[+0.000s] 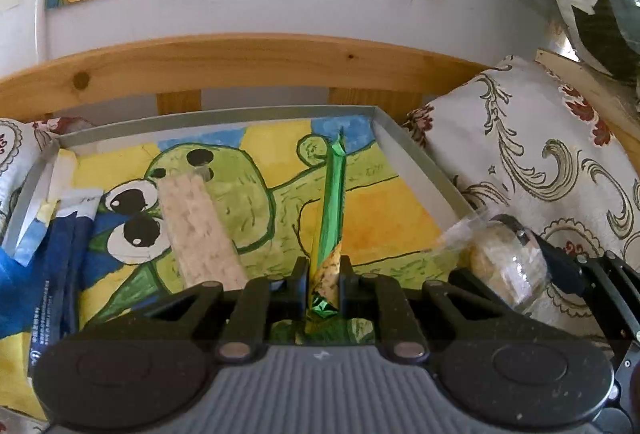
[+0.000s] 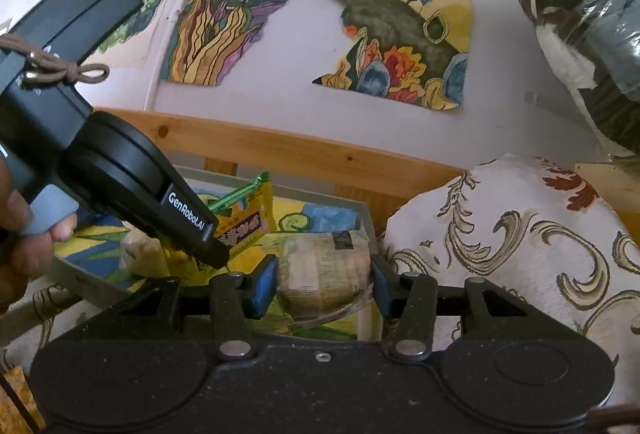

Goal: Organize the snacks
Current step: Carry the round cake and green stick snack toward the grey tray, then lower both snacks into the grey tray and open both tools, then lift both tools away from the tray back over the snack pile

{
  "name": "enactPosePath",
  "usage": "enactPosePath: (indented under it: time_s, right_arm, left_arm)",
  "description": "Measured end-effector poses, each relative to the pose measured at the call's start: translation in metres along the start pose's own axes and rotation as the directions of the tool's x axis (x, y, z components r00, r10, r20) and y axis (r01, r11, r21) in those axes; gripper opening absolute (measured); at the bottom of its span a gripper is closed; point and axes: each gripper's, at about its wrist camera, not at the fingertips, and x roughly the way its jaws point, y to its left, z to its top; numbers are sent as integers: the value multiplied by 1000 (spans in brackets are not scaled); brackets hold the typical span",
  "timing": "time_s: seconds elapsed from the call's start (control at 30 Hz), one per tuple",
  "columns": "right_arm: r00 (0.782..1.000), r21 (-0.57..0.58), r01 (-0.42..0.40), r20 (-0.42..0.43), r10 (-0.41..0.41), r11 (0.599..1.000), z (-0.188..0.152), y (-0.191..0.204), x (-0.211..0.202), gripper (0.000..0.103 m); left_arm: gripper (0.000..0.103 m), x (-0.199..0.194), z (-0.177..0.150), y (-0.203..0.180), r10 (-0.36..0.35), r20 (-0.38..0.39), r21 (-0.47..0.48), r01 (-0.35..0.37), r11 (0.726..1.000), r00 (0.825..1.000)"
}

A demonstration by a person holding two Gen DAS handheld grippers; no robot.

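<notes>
Open painted floor in the middle and right of the grey tray point(image 1: 420, 170), between the pale cracker bar point(image 1: 200, 230) and the right wall. Blocked on the left by the blue packets point(image 1: 60, 274) against the left wall. Hemmed in at the back by the wooden headboard rail point(image 1: 240, 62), just behind the rear rim. Crowded on the right by the patterned pillow point(image 1: 540, 154), pressing against the tray's wall. Taken up over the centre by the green-and-yellow packet point(image 1: 334, 202) pinched edge-on in the left tool point(image 1: 324, 278). Narrowed at the right rim by the clear-wrapped snack point(image 2: 324, 274) clamped in the right tool point(image 2: 324, 282), with the left tool's body slanting in from the upper left
</notes>
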Motion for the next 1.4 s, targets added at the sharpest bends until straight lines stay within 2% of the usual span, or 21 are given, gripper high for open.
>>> enactPosePath:
  time_s: [0.3, 0.43, 0.57, 0.67, 0.8, 0.93, 1.0, 1.2, 1.3, 1.4]
  right_arm:
    - [1000, 34, 0, -27, 1, 999, -3, -3, 4, 52]
    - [999, 45, 8, -34, -6, 999, -3, -4, 5, 58]
    - [999, 58, 10, -44, -8, 998, -4, -5, 6, 60]
    - [999, 60, 16, -48, -13, 998, -3, -5, 5, 62]
    - [998, 66, 29, -48, -26, 997, 1, -6, 2, 73]
    - [998, 75, 47, -40, -44, 996, 8, -9, -4, 81]
    - [998, 79, 55, -36, -52, 995, 13, -10, -9, 83]
    - [997, 81, 77, -9, -77, 994, 31, -11, -31, 95]
    - [996, 95, 91, 10, -92, 991, 42, -11, -44, 102]
    - [993, 123, 116, 18, -119, 986, 52, -8, -57, 102]
  left_arm:
    - [15, 4, -1, 0, -12, 8, -4, 13, 1000, 1000]
    - [15, 6, -1, 0, -7, 6, -9, 7, 1000, 1000]
    - [17, 6, -1, -1, 1, -4, -18, -1, 1000, 1000]
    - [26, 5, -2, 0, 15, -8, -30, -15, 999, 1000]
    - [53, 0, -2, 3, 38, 14, -60, -37, 997, 999]
    - [60, -8, 0, 5, 48, 35, -95, -44, 994, 998]
    - [73, -16, 0, 6, 65, 54, -112, -58, 992, 996]
    - [92, -44, 0, 11, 106, 110, -145, -90, 985, 988]
    - [97, -61, -2, 17, 119, 123, -158, -99, 982, 985]
    - [102, -81, -4, 22, 147, 144, -162, -123, 979, 979]
